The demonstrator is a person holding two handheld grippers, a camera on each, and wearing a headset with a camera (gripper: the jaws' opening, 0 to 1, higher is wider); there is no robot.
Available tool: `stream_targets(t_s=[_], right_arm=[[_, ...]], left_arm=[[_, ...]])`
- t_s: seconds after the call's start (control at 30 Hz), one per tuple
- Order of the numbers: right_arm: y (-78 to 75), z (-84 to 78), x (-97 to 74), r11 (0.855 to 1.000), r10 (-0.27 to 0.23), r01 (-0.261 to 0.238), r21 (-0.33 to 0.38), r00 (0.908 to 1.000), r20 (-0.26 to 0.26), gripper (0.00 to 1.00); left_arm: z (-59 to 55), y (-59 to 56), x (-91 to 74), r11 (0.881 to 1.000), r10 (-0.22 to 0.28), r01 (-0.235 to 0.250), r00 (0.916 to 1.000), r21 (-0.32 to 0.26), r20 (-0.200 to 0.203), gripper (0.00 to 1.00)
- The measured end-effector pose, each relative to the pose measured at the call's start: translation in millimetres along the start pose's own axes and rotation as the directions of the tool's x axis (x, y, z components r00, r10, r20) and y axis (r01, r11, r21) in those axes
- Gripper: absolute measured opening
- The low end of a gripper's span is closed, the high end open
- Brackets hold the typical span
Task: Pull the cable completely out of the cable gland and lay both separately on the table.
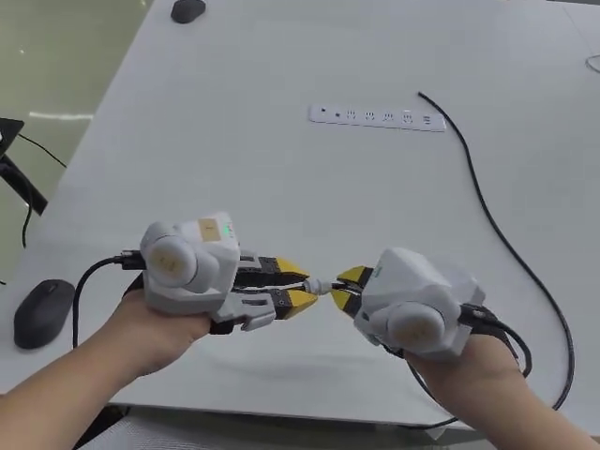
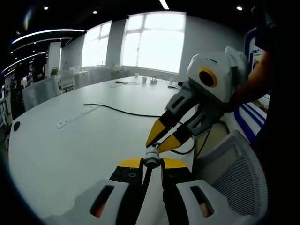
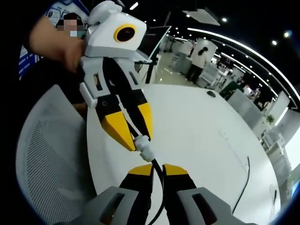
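The left gripper [image 1: 309,285] and the right gripper [image 1: 343,287] meet tip to tip above the near edge of the white table [image 1: 281,187], each held in one of the person's hands. Between their yellow tips sits the small white cable gland [image 1: 322,286]. In the left gripper view the gland lies right at that gripper's own tips, which are pressed in on it, with a thin black cable [image 2: 146,180] running back down the narrow gap between the two jaws. In the right gripper view the cable leaves the gland's other end and passes straight between the right gripper's jaws, which are drawn together and pinch it just behind the gland. So the cable is threaded through the gland, and both are held in the air between the two grippers. Well beyond the tips, a white power strip [image 1: 377,116] lies on the table, and its black lead [image 1: 506,244] curves past the outer side of the right gripper. A dark mouse [image 1: 42,312] rests near the outer side of the left gripper.
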State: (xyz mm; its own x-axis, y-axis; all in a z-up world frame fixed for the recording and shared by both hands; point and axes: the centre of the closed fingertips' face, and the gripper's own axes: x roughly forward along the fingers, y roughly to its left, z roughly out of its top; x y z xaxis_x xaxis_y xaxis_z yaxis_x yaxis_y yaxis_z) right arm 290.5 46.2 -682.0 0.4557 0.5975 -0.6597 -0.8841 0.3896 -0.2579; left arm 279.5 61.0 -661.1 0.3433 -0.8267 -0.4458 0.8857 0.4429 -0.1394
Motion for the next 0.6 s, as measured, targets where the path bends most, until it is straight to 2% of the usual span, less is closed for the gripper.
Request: stream_targets(t_s=[0.23, 0.43, 0.53, 0.6], right_arm=[[-2.3, -2.1, -2.5, 0.995, -0.013, 0.012, 0.097, 0.9998, 0.016, 0.02], [-10.4, -8.6, -4.8, 0.979, -0.025, 0.020, 0.201, 0.9995, 0.021, 0.02], [-14.8, -11.6, -6.0, 0.962, -0.030, 0.021, 0.272, 0.9991, 0.029, 0.02], [-17.4, -13.8, -6.1, 0.941, -0.034, 0.019, 0.338, 0.9986, 0.040, 0.02]], left_arm=[[2.9, -1.3, 1.3, 1.000, -0.006, 0.006, 0.9999, 0.005, 0.010, 0.15], [5.4, -1.0, 0.3, 1.000, -0.005, 0.005, 0.9999, 0.012, 0.010, 0.15], [7.6, -0.1, -0.4, 1.000, -0.001, 0.001, 0.9998, 0.008, 0.018, 0.15], [9.0, 0.6, -0.3, 1.000, 0.001, -0.001, 0.9997, 0.007, 0.023, 0.15]])
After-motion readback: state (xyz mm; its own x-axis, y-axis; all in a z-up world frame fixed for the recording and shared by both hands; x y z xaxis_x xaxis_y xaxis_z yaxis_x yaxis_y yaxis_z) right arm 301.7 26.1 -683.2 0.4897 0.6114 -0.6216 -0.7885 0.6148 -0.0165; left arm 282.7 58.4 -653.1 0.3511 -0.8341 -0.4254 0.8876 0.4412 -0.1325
